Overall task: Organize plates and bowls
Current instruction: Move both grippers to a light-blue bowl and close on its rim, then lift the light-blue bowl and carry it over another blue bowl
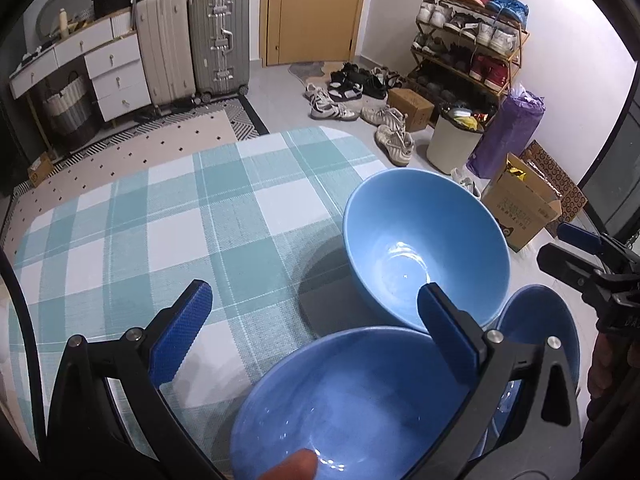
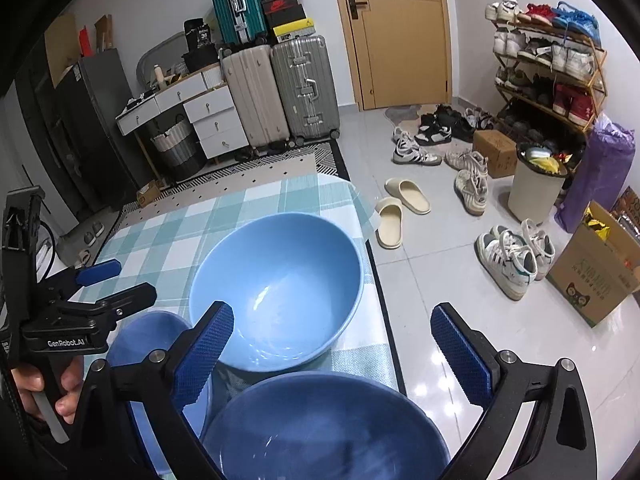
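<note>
Three blue bowls sit at the right end of a table with a teal checked cloth [image 1: 160,220]. The light blue bowl [image 1: 424,248] is farthest; it also shows in the right wrist view [image 2: 280,292]. A darker blue bowl [image 1: 352,404] lies under my left gripper [image 1: 312,332], which is open and empty above it. Another darker bowl [image 1: 536,320] sits to its right; in the right wrist view it [image 2: 324,428] lies under my open, empty right gripper [image 2: 332,344]. The left gripper [image 2: 100,280] shows at the left there, over its bowl [image 2: 152,336].
The table's right edge [image 2: 380,300] drops to a tiled floor with slippers [image 2: 400,208], sneakers [image 2: 516,256], a cardboard box [image 2: 600,280] and a bin [image 2: 536,188]. Suitcases [image 2: 280,92], drawers and a door stand beyond. The right gripper [image 1: 588,264] shows at the left view's right edge.
</note>
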Motion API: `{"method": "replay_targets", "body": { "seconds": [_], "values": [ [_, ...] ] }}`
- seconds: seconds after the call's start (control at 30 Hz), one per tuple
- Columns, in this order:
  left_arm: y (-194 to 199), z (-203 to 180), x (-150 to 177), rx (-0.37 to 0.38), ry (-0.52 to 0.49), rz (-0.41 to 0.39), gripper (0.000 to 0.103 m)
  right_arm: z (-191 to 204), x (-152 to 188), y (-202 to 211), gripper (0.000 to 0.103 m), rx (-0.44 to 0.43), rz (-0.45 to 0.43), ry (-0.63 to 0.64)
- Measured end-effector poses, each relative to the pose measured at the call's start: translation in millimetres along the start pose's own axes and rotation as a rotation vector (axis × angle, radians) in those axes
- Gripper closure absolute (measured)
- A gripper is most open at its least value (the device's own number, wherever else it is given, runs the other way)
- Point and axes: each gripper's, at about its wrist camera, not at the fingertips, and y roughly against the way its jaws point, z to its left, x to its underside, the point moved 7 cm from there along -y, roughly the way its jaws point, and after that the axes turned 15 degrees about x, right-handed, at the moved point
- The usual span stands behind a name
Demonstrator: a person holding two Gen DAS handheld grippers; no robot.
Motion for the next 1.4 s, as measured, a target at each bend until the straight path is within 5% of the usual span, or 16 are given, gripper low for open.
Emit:
{"method": "replay_targets", "body": {
  "seconds": [0.13,0.3,0.5,0.9,1.1,1.4],
  "values": [
    [-17.5,2.4,-2.7,0.01,0.013,0.031,0.0,-2.6,1.5,-15.3,0.019,-0.005,0.036,-0.015],
    [-33.8,2.6,-5.2,0.062,0.039,0.045,0.009,-3.7,5.7,-32.4,0.022,-0.003,0.074,-0.011],
    [-50.6,-3.7,-5.9,0.086,0.037,0.064,0.03,-2.8,8.9,-45.8,0.03,-0.014,0.1,0.001],
    [-74.6,-15.9,-1.9,0.117,0.009,0.094,0.077,1.3,11.9,-62.8,0.068,-0.023,0.131,0.006],
    [-74.7,-16.0,0.8,0.094,-0.017,0.096,0.085,3.3,12.7,-66.7,0.082,-0.016,0.129,0.015],
    [-70.3,-17.2,0.2,0.101,-0.018,0.091,0.085,1.7,9.4,-69.2,0.083,0.005,0.118,0.019]
  ]
}}
